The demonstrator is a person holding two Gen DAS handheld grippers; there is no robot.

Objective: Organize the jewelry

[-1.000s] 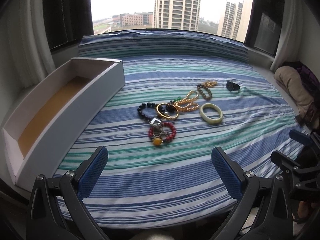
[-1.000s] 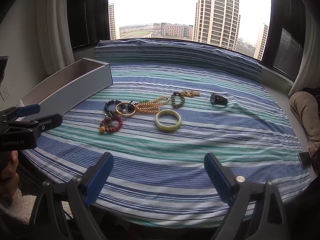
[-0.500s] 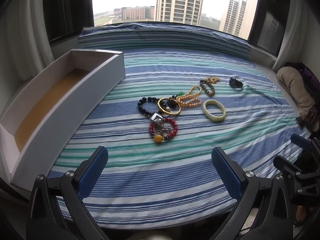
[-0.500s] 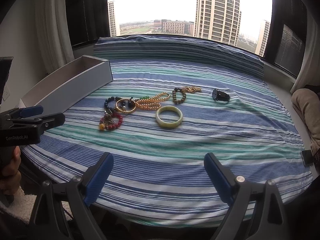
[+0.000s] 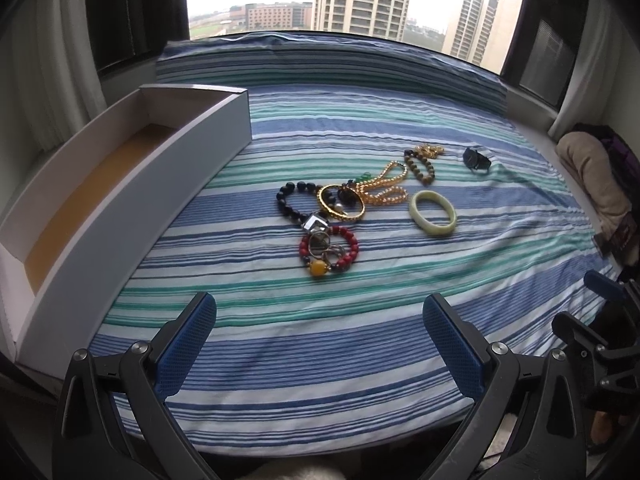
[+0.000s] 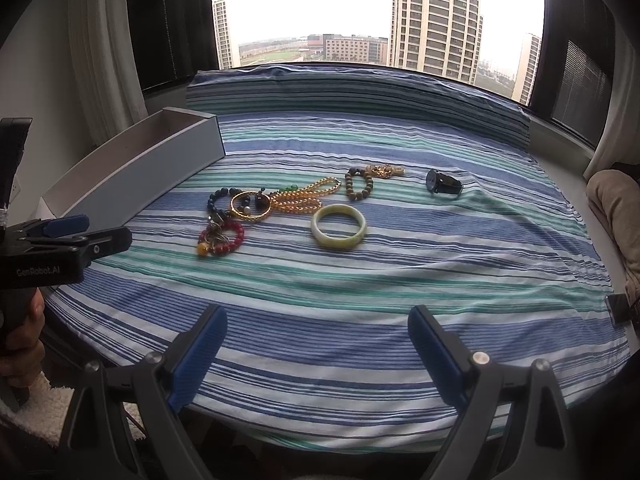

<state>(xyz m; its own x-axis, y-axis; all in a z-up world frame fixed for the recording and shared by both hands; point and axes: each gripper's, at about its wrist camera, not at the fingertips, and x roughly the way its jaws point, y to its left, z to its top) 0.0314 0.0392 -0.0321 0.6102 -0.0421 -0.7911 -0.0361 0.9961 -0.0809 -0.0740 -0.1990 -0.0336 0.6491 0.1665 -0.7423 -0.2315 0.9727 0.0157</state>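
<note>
- Left tool (image 5: pixel 320 320): we hold it low over the near edge of the striped cloth (image 5: pixel 320 368), blue pads spread wide apart, nothing between them.
- Right tool (image 6: pixel 318 332): likewise low at the near edge, pads wide apart and empty. From this view we see the left tool side-on at the far left, gripped by a hand (image 6: pixel 20 340).
- Red bead bracelet (image 5: pixel 329 251): nearest piece of the jewelry, lying flat with a yellow bead and metal rings on it.
- Black bead bracelet (image 5: pixel 289 204): just behind the red one, a silver piece where the two meet.
- Gold bangle (image 5: pixel 341 208): overlapping the black beads.
- Gold bead string (image 5: pixel 384 188): touching the bangle's far side, with a few green beads.
- Jade bangle (image 5: pixel 433 218): flat, apart from the cluster, to its right.
- Brown bead bracelet (image 5: pixel 419 166): farther back, touching a small gold chain (image 5: pixel 430 149).
- Watch (image 5: pixel 477 161): dark, far right, well apart from the rest.
- Box (image 5: pixel 132 184): long, white, open and empty, along the cloth's left side.
- Window (image 6: pixel 360 12): beyond, showing tower blocks.
</note>
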